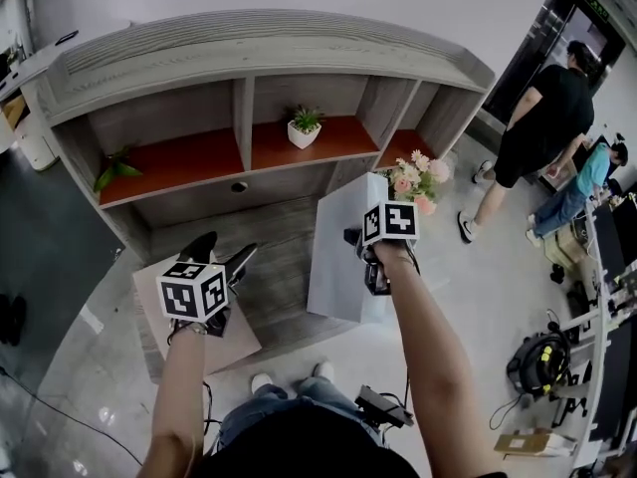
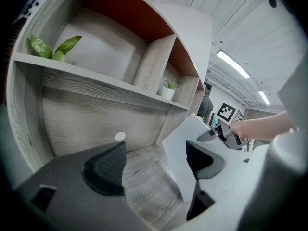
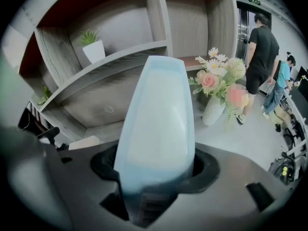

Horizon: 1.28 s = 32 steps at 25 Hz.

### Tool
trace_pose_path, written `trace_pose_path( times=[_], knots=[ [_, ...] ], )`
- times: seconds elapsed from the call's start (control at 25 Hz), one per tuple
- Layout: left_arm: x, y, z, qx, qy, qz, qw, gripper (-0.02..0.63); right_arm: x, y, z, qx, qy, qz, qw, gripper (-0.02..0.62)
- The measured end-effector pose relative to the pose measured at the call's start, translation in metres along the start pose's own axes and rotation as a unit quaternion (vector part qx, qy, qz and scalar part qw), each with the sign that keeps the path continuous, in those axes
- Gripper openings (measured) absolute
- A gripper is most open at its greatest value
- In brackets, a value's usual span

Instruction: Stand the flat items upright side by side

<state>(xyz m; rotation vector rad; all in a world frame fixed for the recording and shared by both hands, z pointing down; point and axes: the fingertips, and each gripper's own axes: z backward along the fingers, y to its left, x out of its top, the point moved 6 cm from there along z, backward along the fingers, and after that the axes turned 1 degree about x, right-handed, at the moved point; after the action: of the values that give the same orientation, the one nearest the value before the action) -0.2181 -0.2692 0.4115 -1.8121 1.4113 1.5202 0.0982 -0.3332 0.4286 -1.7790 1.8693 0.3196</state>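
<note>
**A:** What is the biggest thing here?

**B:** A grey wood-grain shelf unit (image 1: 269, 43) with orange-red boards in its upper bays. It fills the top of the head view. Off to the right, well apart from it, a person in black (image 1: 545, 118) stands beside a person in a teal top (image 1: 595, 167).

**A:** And the flat items?

**B:** There are two. A pale blue-white panel (image 1: 338, 267) stands on edge, slightly tilted, in front of the right part of the low bay. I cannot tell whether its lower edge touches the board. A beige flat item (image 1: 237, 335) lies flat at the front left of the bottom board, apart from the panel.

**A:** What about the grippers?

**B:** The right gripper (image 3: 155, 167) is clamped on the panel, with both pads pressed against its faces near the lower end. The left gripper (image 1: 221, 255) hangs over the beige item with its jaws spread. Only the wood-grain board shows between them.

**A:** Any smaller things?

**B:** A vase of pink and white flowers (image 1: 418, 180) stands just behind the panel, by the unit's right end. A small potted plant (image 1: 305, 127) in a white pot sits in the middle upper bay. Green leaves (image 1: 117, 167) lie in the left bay. A white round dot (image 1: 239, 186) sits on the low bay's back wall.
</note>
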Motion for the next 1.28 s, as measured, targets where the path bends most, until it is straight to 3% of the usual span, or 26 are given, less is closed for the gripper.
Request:
trace_pose_path(
  times=[0.32, 0.68, 1.04, 1.28],
  knots=[
    [-0.001, -0.009, 0.002, 0.0, -0.016, -0.012, 0.9998, 0.393, 0.001, -0.002, 0.024, 0.013, -0.137, 0.006, 0.99, 0.308],
    [-0.003, -0.007, 0.012, 0.02, -0.05, -0.011, 0.9985, 0.37, -0.022, 0.004, 0.033, 0.021, -0.28, 0.025, 0.96, 0.314],
    [-0.007, -0.018, 0.023, 0.013, -0.052, -0.035, 0.9979, 0.36, -0.049, 0.012, 0.028, 0.025, -0.373, 0.087, 0.923, 0.318],
    [-0.009, -0.02, 0.028, 0.021, -0.043, -0.052, 0.9975, 0.357, -0.054, 0.008, 0.02, 0.014, -0.407, 0.103, 0.907, 0.318]
  ],
)
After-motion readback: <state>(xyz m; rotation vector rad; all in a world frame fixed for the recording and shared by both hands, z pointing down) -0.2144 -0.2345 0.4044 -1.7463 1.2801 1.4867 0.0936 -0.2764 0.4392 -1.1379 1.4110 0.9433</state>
